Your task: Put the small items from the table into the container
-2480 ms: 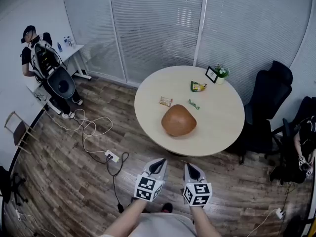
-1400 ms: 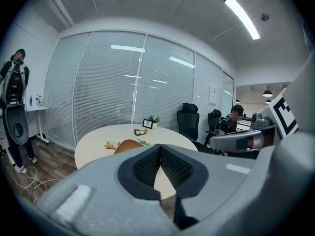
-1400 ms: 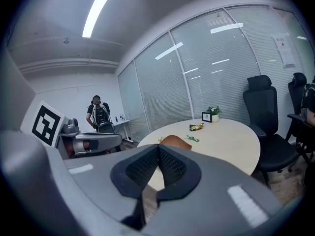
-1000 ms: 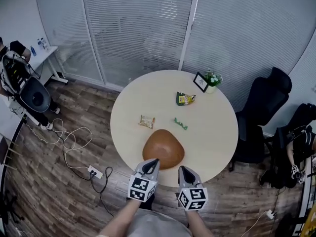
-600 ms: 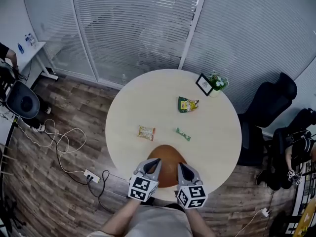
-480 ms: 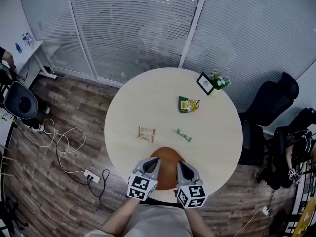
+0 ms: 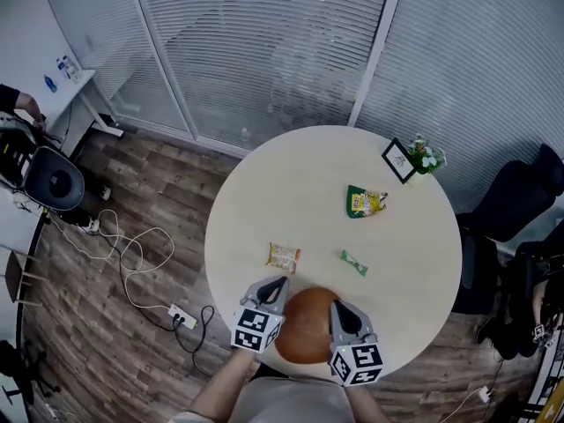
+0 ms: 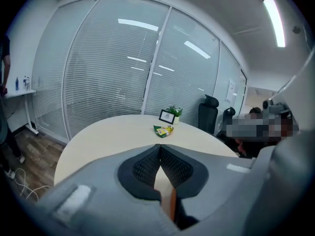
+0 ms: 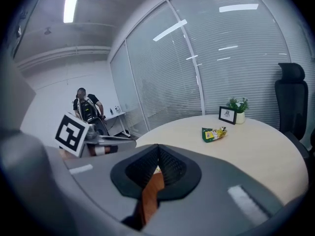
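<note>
Currently brown bowl (image 7: 307, 326) on table (image 7: 291, 183), snacks (image 7: 284, 256) outside.

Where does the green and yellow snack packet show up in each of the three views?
Head view: the green and yellow snack packet lies on the far right part of the round beige table, right of picture centre.
Left gripper view: the packet is near picture centre.
Right gripper view: it is right of centre.
Shared landmark: the small black picture frame, just beyond the packet.
</note>
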Demonstrator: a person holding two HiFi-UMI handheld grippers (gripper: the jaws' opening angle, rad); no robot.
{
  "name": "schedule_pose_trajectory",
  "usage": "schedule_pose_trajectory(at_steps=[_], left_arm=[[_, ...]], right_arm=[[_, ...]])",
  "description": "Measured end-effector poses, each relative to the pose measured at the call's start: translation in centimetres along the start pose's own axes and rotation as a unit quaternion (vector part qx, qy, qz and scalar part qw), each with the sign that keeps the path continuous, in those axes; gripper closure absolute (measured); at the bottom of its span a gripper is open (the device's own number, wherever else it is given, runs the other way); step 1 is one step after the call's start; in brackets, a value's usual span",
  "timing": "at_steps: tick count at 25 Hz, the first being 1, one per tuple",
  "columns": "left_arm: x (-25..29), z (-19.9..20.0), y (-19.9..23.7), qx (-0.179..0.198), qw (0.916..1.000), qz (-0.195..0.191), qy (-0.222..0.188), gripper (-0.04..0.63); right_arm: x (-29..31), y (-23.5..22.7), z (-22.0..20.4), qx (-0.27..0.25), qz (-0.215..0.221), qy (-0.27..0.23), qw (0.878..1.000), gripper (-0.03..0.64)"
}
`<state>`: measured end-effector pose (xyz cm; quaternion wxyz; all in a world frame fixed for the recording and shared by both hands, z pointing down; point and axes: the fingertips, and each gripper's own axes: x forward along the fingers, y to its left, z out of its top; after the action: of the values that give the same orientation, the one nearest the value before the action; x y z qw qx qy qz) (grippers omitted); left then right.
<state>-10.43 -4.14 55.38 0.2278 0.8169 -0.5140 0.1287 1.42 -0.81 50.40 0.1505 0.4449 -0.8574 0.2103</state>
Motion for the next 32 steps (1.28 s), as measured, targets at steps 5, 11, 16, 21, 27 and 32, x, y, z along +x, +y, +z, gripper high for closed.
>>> schedule_pose_trajectory(at_steps=[5,11,16,21,27,32], left_arm=[[4.0,-2.1,4.2,0.004,0.998,-0.028,0.057,0.546],[7.9,-5.7,7.8,0.044,0.9918,0.023,0.118,0.386],[10.8,-8.9,8.5,0.038,0.986,0.033,0.159,0.367],[11.4,-10.0,8.8,0.044,0.9817,0.041,0.181,0.37],[11.3,-10.2,8.7,0.063,0.9822,0.037,0.173,0.427],[11.0,-9.4,9.3,0.074,0.9856,0.037,0.147,0.479]], right_arm=[[1.0,0.7,0.3,0.0,0.016,0.005,1.0,0.614],[1.3,1.3,-0.5,0.001,0.022,0.019,1.0,0.614],[1.0,1.1,-2.0,0.011,0.016,0.035,0.999,0.614],[0.6,1.0,-2.8,0.017,0.013,0.043,0.999,0.614],[-0.2,0.2,-3.4,0.025,0.001,0.041,0.999,0.614],[-0.8,0.0,-3.2,0.021,-0.006,0.034,0.999,0.614]])
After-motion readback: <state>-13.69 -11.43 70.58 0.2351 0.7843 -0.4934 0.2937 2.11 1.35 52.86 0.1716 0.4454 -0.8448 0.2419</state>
